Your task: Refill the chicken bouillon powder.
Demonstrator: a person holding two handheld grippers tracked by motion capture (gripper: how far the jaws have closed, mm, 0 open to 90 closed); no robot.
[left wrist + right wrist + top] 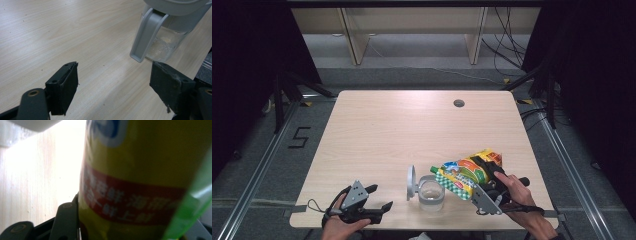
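A pale wooden counter carries the scene, with a small round hole near its far right corner. Close to the near edge, right of the middle, a yellow and green pouch is held tilted above the counter, its green-checked lower end and green spout hanging over the jar. The right gripper, near the front right corner, has the pouch between its fingers; in the right gripper view the yellow wrapper with its red band presses against the left finger, a grip about half as wide as these fingers go. The left gripper rests low at the near edge, toward the front left corner, apart from the jar. Its fingers stand wide open with nothing between them, only bare wood showing in the gap. The jar, clear with a grey flip lid standing upright on its left side, sits near the middle of the near edge between the two grippers. A little pale powder lies at its bottom, seen through the glass in the left gripper view.
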